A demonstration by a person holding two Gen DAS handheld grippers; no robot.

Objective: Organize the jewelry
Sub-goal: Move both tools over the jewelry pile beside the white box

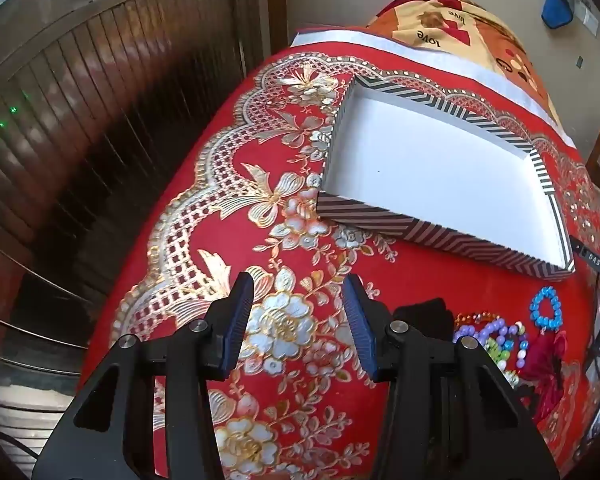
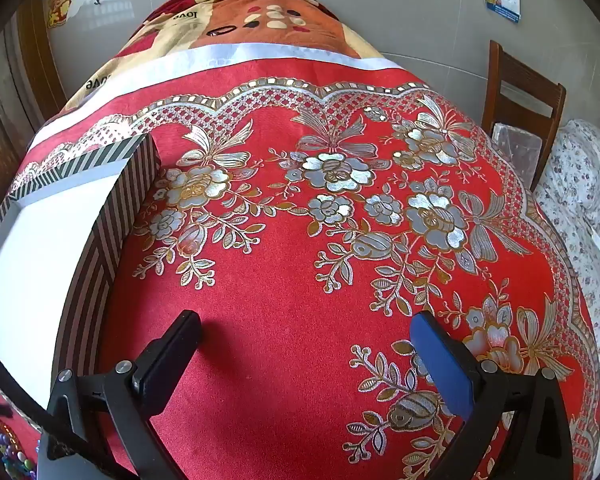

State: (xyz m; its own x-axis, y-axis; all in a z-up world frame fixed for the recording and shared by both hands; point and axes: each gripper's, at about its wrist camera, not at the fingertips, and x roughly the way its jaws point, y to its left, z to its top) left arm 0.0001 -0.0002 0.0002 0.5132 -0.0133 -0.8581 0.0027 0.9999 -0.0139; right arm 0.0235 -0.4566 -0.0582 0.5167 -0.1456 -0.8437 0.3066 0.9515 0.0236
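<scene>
two grippers hang tilted down over a table spread with a red cloth (image 2: 284, 280) patterned in gold and silver flowers. the left gripper (image 1: 300, 320) has its jaws parted with only the cloth showing between the blue ribbed pads (image 1: 236, 324); it holds nothing. the right gripper (image 2: 308, 356) has its jaws spread very wide, one black finger at the left and a blue pad (image 2: 444, 368) at the right, with bare red cloth between them and nothing in its grip.

a shallow box (image 1: 420, 168) with striped outer walls and a plain white inside lies open on the cloth, beyond the left gripper and up to its right. in the right wrist view the same box (image 2: 120, 216) sits at the left edge, well left of that gripper.

the jewelry lies on the cloth, outside the box: a blue bead bracelet (image 1: 545, 308) near the box's near corner, and just beside it a heap of purple, white and green beads (image 1: 496, 340) to the right of the left gripper's right finger. a dark red cloth piece (image 1: 548, 364) lies next to the beads. a few coloured beads (image 2: 4, 448) also show in the bottom left corner of the right wrist view.

a wooden chair (image 2: 520, 88) stands past the table's far right side.
</scene>
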